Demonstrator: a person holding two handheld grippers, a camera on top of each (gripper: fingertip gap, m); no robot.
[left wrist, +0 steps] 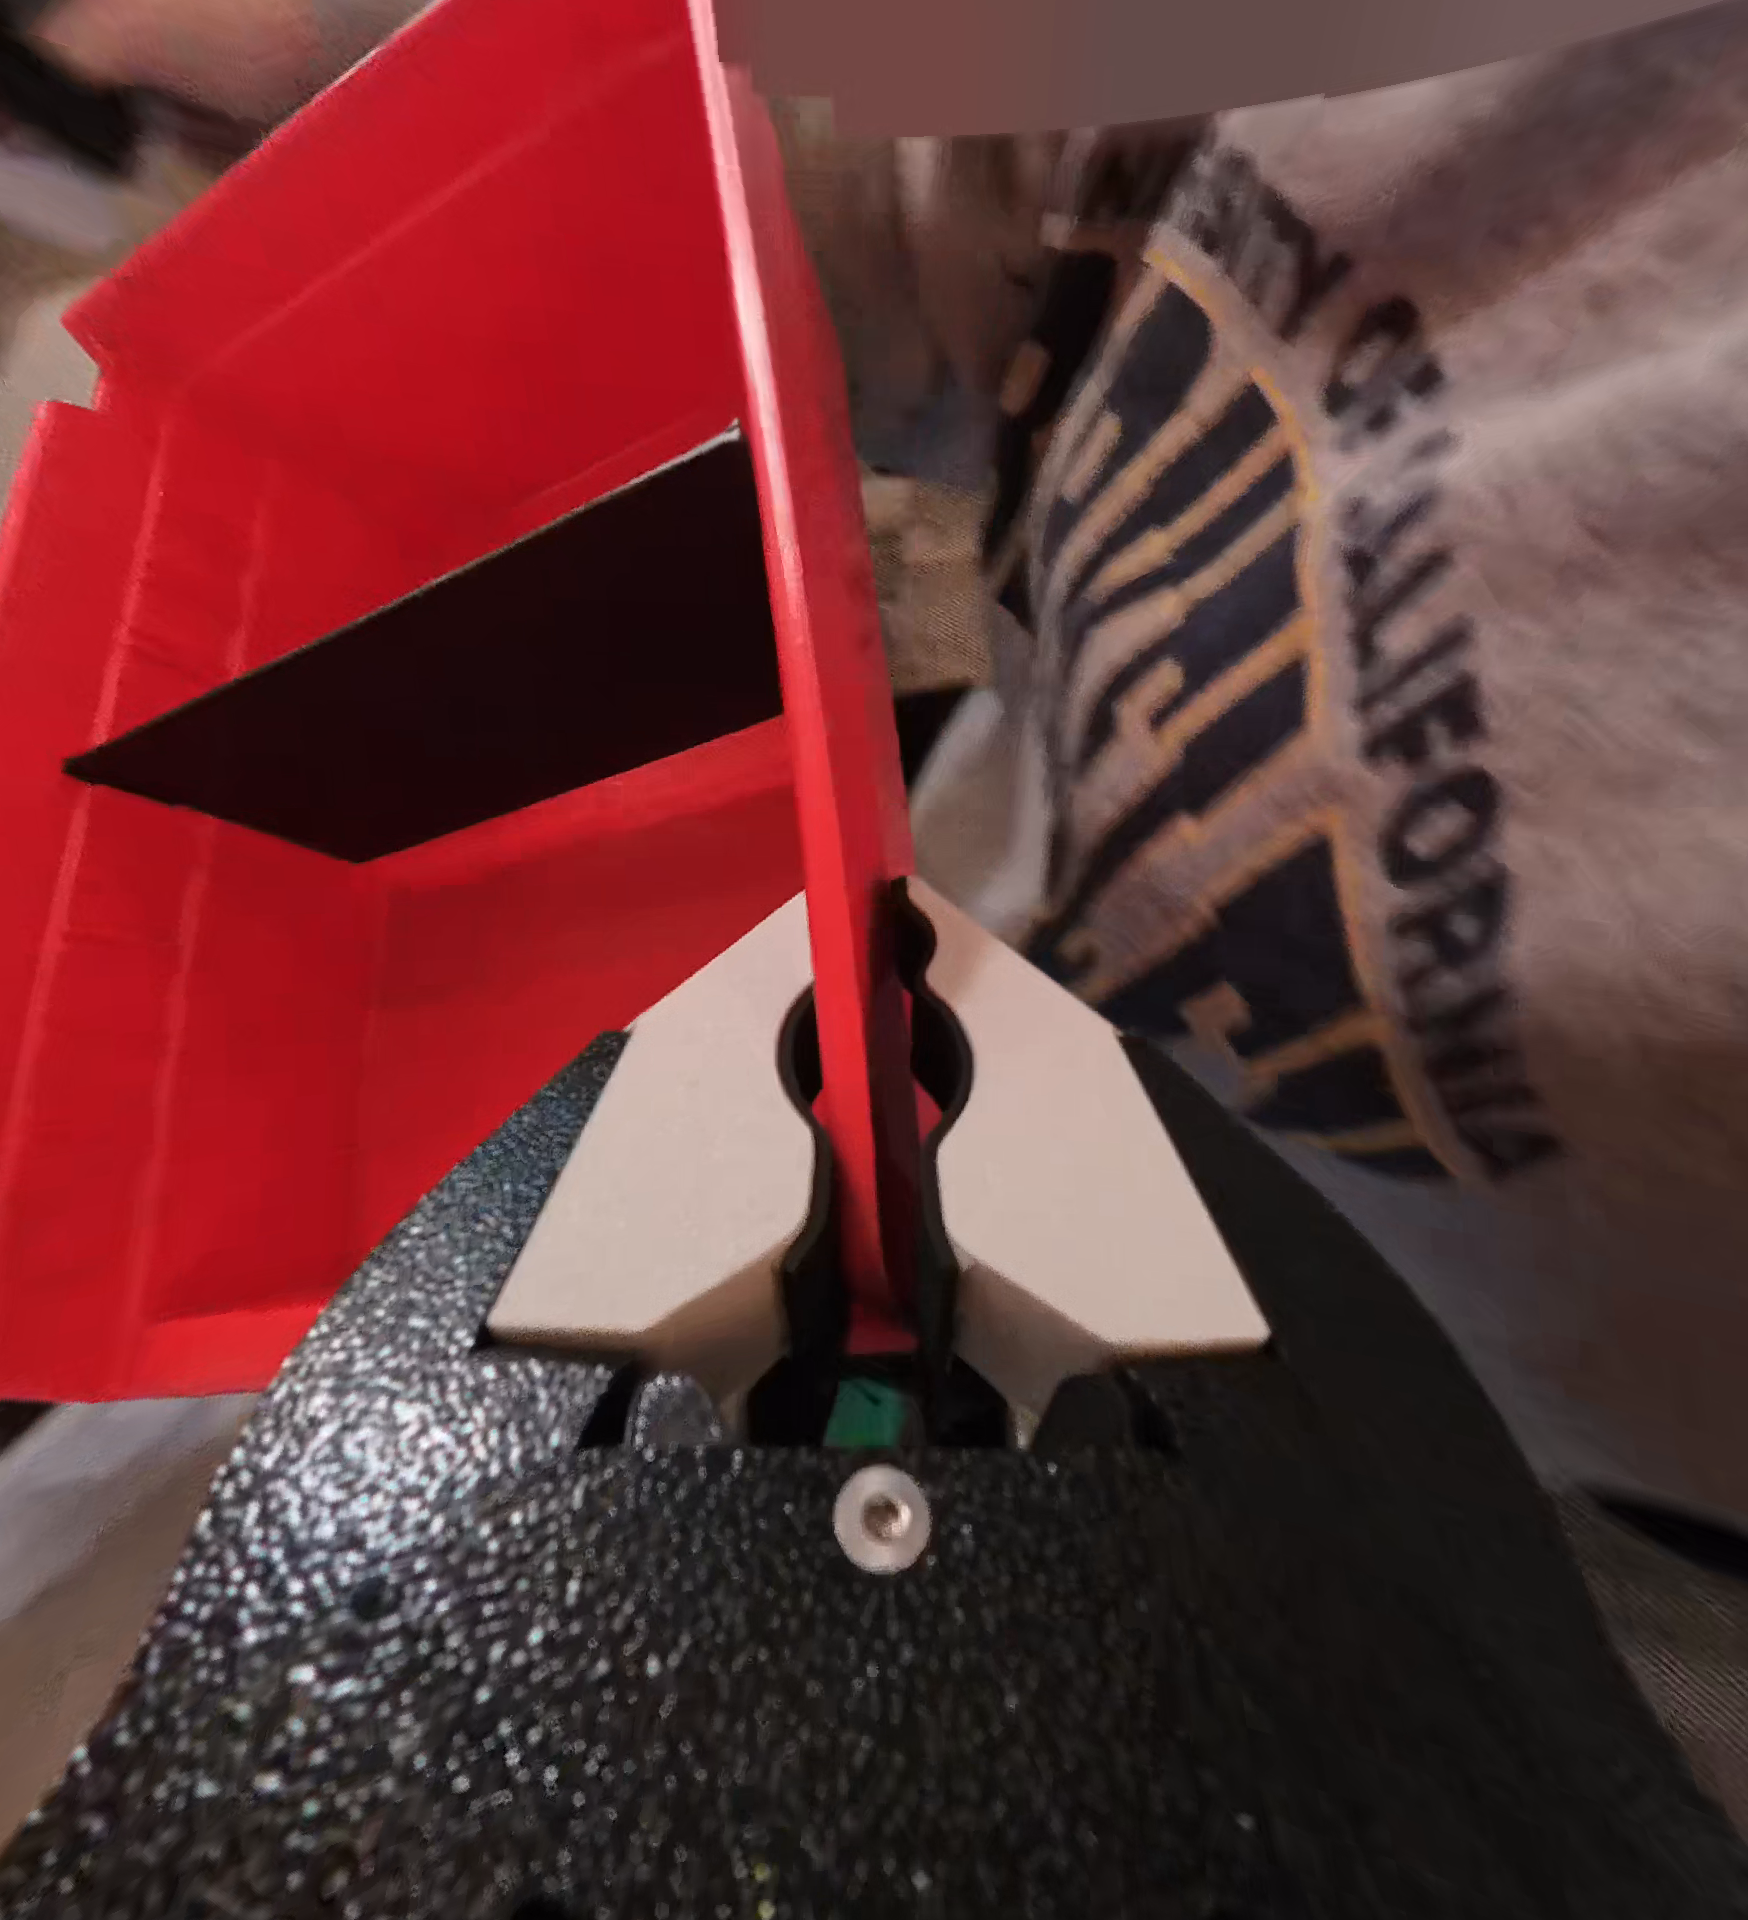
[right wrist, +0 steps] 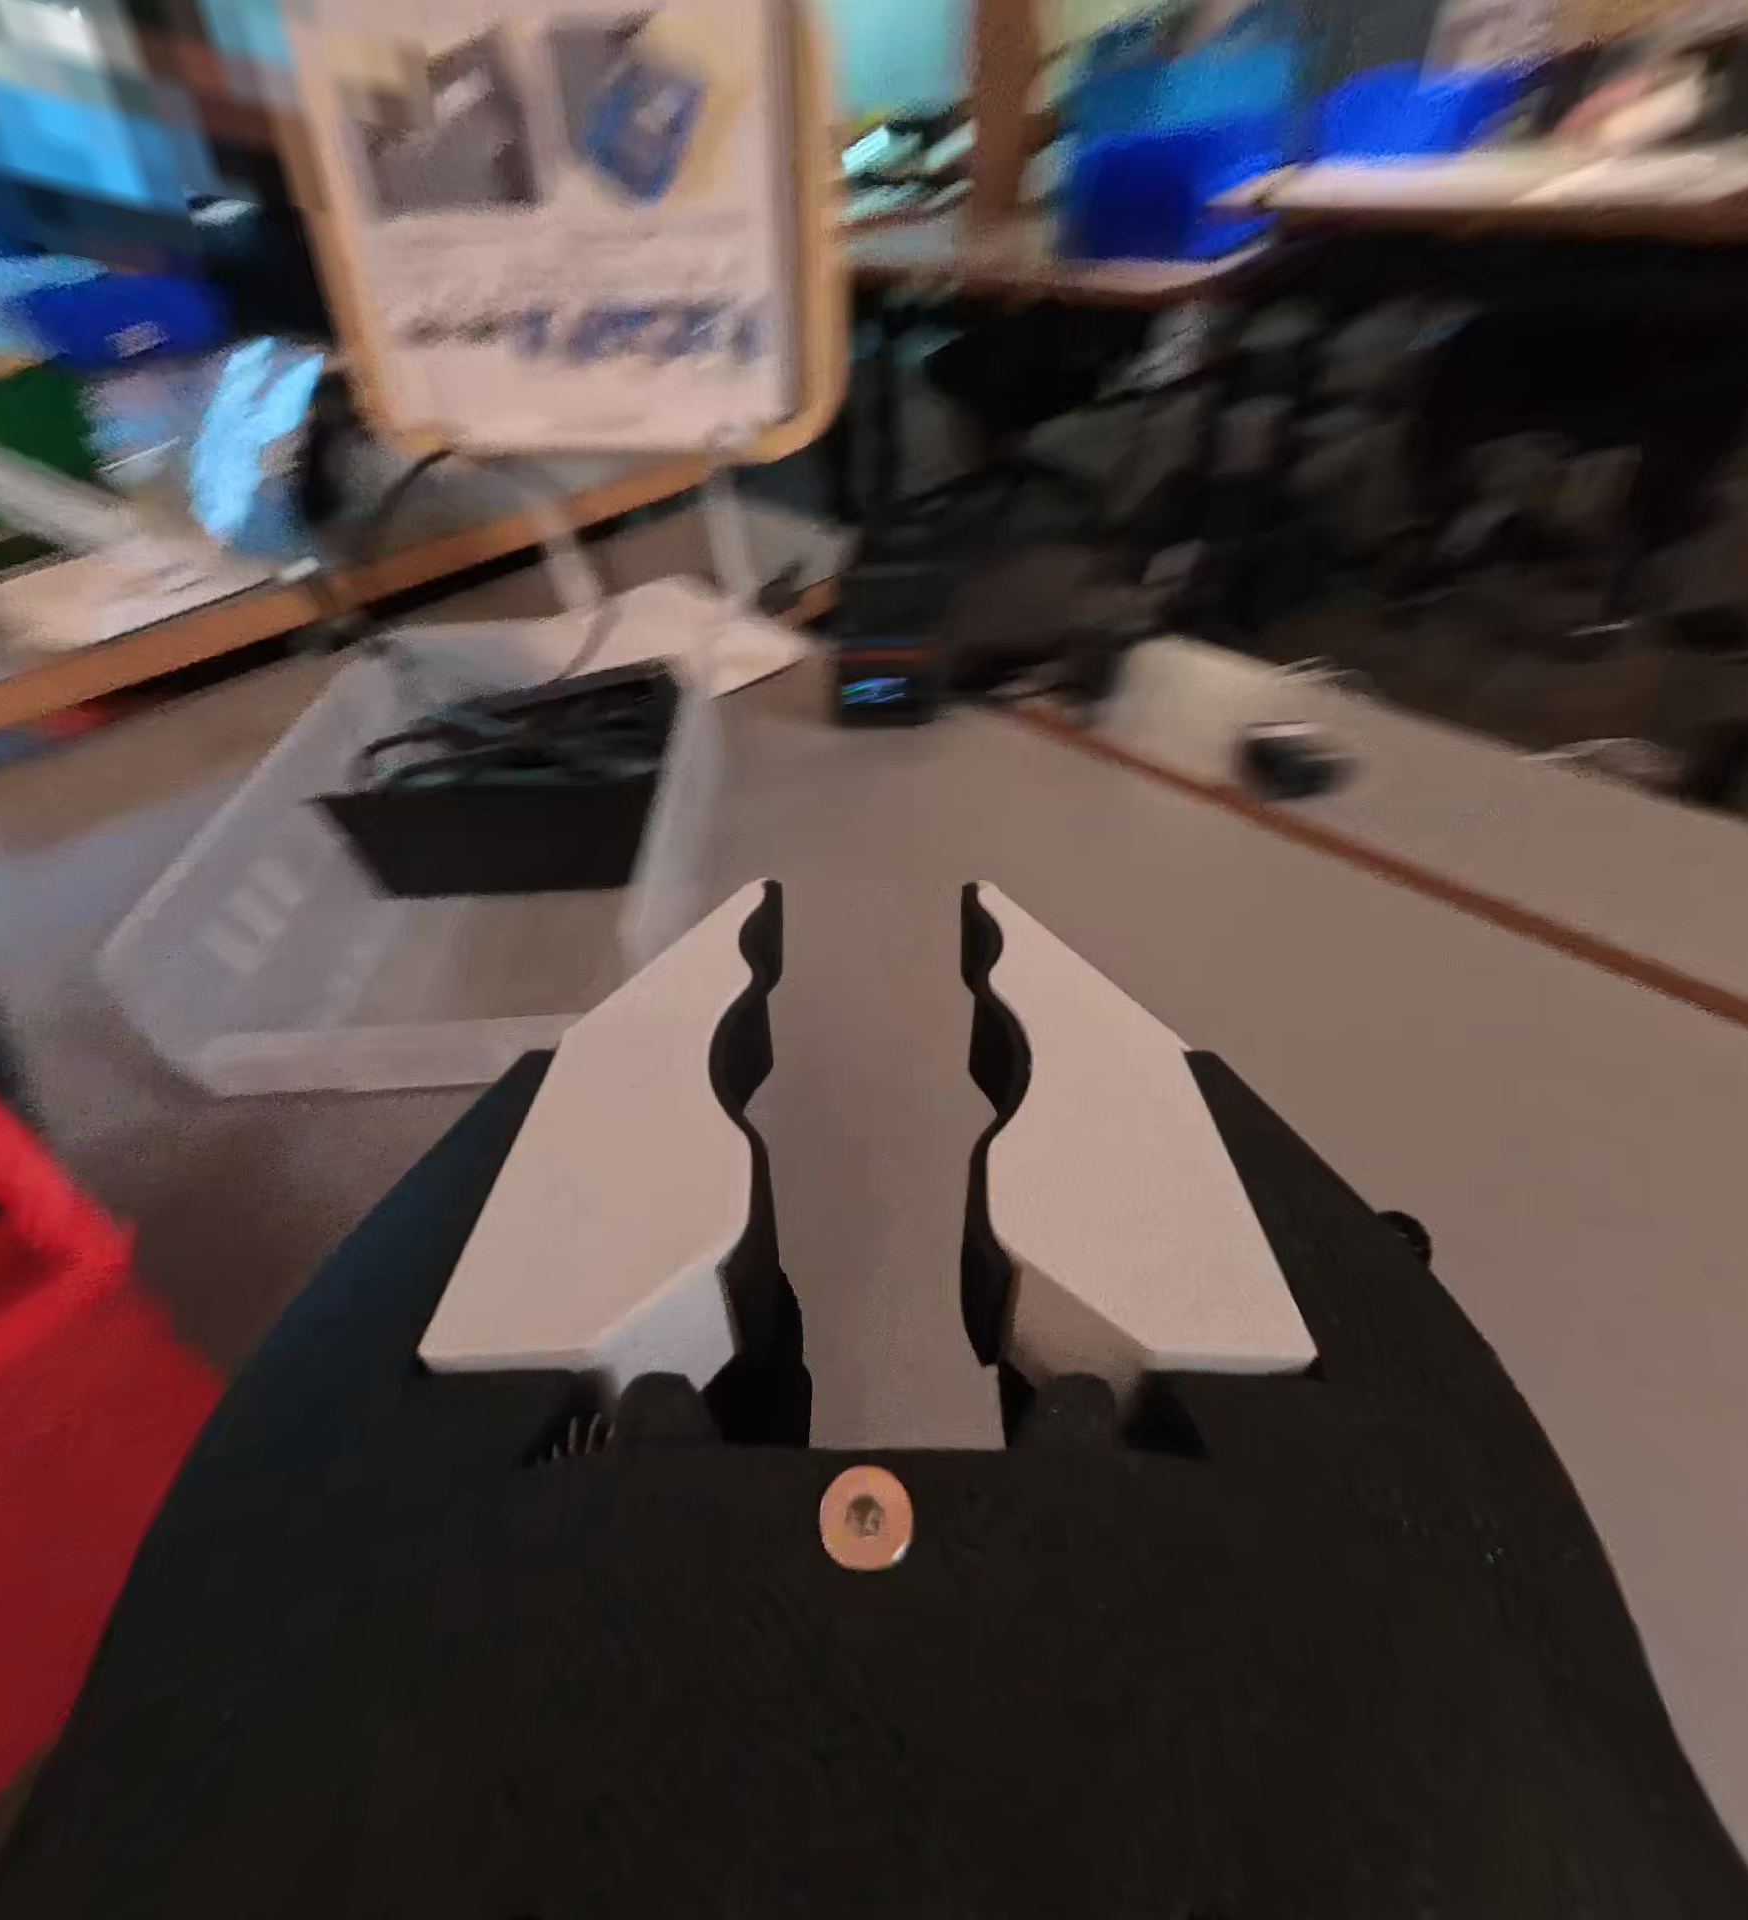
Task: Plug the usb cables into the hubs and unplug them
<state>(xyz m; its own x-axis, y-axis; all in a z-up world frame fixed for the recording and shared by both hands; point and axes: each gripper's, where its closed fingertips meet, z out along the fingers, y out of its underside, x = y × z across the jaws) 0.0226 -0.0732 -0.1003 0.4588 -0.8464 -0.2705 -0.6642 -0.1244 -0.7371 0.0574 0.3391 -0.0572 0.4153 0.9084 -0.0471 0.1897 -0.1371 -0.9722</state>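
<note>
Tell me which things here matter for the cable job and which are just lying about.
Job-related:
left gripper, shut on red bin
right gripper, open, empty
black box of cables

Lying about:
clear tub
poster board
blue chairs
No hub visible.

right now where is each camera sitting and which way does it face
Left wrist view: on the left tongs, looking along them at the red bin whose wall they clamp; the person's grey sweatshirt is behind.
Right wrist view: on the right tongs, open and holding nothing, facing over the grey table toward a black box of cables.
Shared: the red bin, at the right view's left edge.
</note>
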